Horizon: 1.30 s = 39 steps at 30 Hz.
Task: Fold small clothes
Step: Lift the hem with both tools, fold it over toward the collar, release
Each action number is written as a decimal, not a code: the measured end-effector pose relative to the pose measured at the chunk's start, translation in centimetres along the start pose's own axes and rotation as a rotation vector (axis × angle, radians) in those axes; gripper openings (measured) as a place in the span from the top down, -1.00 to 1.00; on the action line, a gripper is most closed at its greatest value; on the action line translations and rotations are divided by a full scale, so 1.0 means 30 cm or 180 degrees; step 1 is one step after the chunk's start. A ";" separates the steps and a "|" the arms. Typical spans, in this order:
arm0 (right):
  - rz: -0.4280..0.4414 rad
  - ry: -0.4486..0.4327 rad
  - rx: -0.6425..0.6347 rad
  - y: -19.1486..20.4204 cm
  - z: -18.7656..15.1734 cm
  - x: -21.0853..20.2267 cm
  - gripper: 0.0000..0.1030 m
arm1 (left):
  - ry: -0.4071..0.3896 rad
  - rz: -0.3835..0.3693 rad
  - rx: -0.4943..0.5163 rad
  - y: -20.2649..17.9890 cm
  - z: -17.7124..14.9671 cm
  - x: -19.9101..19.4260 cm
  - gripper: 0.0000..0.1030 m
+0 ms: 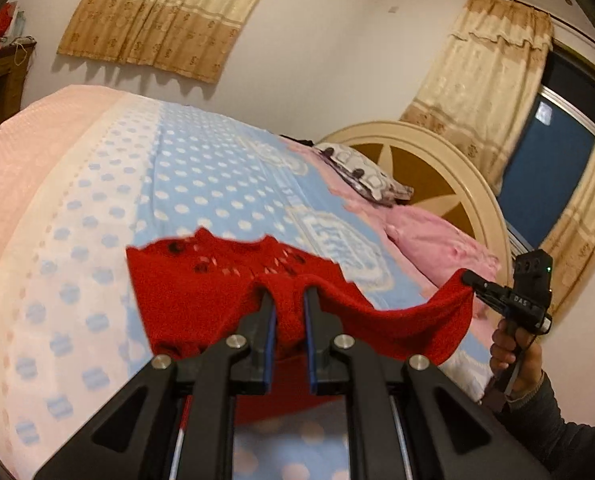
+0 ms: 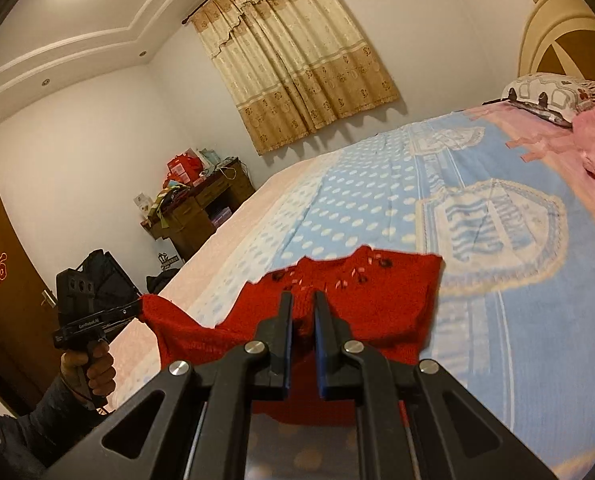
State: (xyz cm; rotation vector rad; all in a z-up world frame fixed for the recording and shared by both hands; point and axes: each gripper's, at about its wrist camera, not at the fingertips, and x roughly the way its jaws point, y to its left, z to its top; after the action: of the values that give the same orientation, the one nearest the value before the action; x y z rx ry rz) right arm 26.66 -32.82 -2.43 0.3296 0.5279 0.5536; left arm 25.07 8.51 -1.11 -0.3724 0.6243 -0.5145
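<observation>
Left gripper (image 1: 290,294) pinches one near corner of a red knit top (image 1: 225,276); right gripper (image 2: 300,300) pinches the other. The top's near edge is stretched sideways between them and lifted, while its far, buttoned end lies on the bed (image 1: 201,176), pointing away. Both hands grip pistol handles, fingers levelled over the bedspread.

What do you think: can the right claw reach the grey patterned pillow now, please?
Probably not: the right claw is shut on the red knitted garment, and the grey patterned pillow lies far across the blue dotted blanket.
</observation>
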 end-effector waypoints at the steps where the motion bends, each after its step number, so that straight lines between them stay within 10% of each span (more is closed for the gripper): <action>1: -0.0003 0.0010 -0.0014 -0.003 0.026 0.028 0.84 | -0.0007 0.0019 -0.0012 0.015 0.025 0.022 0.76; 26: -0.0485 0.0778 0.0437 -0.451 0.207 0.784 0.84 | 0.0504 0.0315 -0.0493 0.468 0.138 0.612 0.76; 39: -0.0898 0.0810 0.0117 -0.451 0.228 0.800 0.75 | 0.0325 0.0730 -0.0118 0.429 0.097 0.475 -0.16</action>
State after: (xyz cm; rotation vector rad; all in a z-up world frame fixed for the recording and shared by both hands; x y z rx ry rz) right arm 53.37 -30.99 -11.86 0.2150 0.8166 0.3130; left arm 41.17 11.51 -11.52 -0.3061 0.7658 -0.3041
